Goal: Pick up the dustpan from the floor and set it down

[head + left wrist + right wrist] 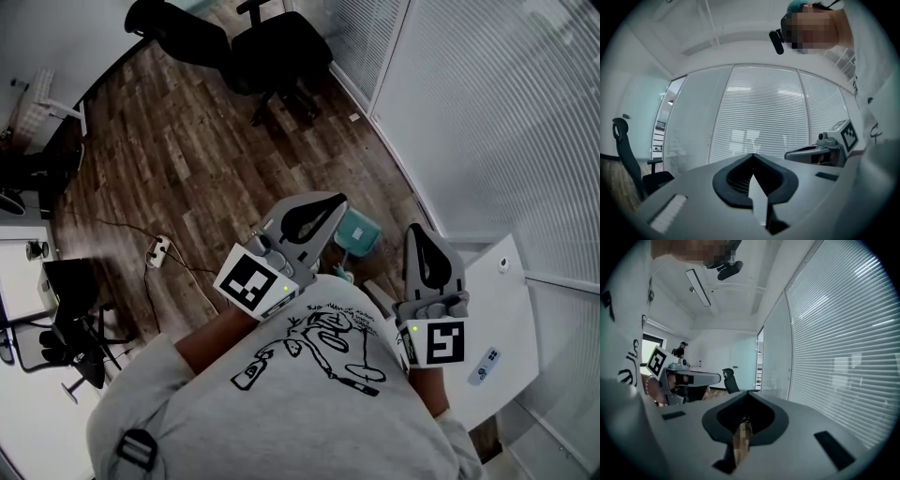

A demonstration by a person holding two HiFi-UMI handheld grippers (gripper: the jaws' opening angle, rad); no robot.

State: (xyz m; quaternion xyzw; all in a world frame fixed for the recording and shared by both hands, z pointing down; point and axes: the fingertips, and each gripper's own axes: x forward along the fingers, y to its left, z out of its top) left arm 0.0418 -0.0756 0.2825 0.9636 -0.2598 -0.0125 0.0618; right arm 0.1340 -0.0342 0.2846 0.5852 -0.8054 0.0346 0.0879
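Overhead, the left gripper point(334, 202) is held level at chest height, its fingers point(719, 185) pressed together on nothing. Just right of it and far below, the pale teal dustpan point(362, 232) lies on the floor point(187, 169), at the floor's edge under the blinds. It is partly hidden, so its long axis cannot be told. The right gripper point(416, 232) tips slightly down, its fingers point(783, 425) likewise closed and empty. The left looks nearer. This fits a pan awaiting pickup or one set down.
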